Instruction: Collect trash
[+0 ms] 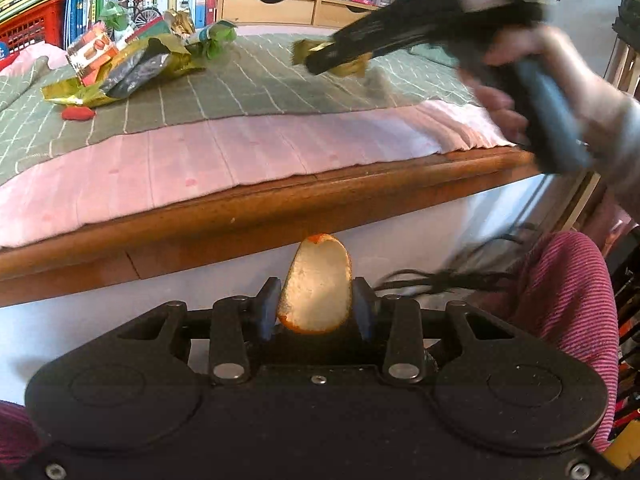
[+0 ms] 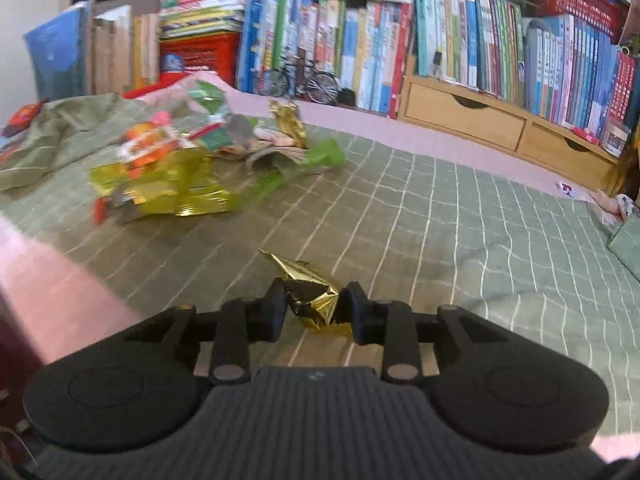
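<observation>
Both my grippers grasp trash at the bed's edge.

My left gripper (image 1: 316, 304) is clamped on a curved piece of orange peel (image 1: 316, 286), pale pith facing the camera, held below the wooden bed rail (image 1: 280, 208). My right gripper (image 2: 314, 306) pinches a crumpled gold foil wrapper (image 2: 314, 300) between its pads, over the green checked blanket (image 2: 440, 216). In the left view my hand (image 1: 532, 92) carries that gripper above the blanket. A heap of shiny yellow-green and orange snack wrappers (image 2: 168, 176) lies farther back on the blanket, near the row of upright books (image 2: 360, 48).
</observation>
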{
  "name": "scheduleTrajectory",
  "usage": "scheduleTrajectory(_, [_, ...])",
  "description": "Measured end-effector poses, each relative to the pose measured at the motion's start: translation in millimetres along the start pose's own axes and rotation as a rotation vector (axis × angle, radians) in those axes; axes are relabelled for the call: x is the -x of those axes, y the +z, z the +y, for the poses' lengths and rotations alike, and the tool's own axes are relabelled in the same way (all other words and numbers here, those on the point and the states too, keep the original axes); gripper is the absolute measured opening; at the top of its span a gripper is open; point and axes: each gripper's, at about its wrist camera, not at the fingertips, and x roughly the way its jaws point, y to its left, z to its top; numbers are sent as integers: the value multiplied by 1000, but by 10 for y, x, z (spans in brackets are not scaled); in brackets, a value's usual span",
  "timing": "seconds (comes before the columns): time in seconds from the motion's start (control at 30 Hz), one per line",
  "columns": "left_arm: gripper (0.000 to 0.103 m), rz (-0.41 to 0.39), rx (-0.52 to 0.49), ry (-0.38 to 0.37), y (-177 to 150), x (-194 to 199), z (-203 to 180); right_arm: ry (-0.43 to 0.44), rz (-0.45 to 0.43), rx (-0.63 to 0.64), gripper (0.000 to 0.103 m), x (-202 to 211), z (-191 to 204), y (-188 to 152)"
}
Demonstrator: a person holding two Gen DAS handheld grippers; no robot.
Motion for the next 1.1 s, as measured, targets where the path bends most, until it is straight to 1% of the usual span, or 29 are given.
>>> scheduleTrajectory(0.2, [36,19,1,-5,-40,-68,-9,73,-9,-82,37,589,69,-311])
scheduleTrajectory(0.33, [36,46,6,-2,-73,-104,-11,105,23,-120,37,831,128,-534])
scheduleTrajectory(0.47, [36,65,8,8,-123,-109,-26,119,75,-160,37,953,169,-779])
scheduleTrajectory(0.63, [36,96,4,19,-182,-158,-52,141,150,-237,37,953,181,-1095])
scheduleTrajectory(0.77, [36,131,3,17,-232,-226,-76,103,233,-269,38,821,186,-1296])
scheduleTrajectory(0.83, [36,147,5,14,-254,-258,-82,103,276,-299,38,737,168,-1372])
scheduleTrajectory(1.1, [36,195,8,8,-316,-395,-113,113,361,-388,40,502,116,-1616])
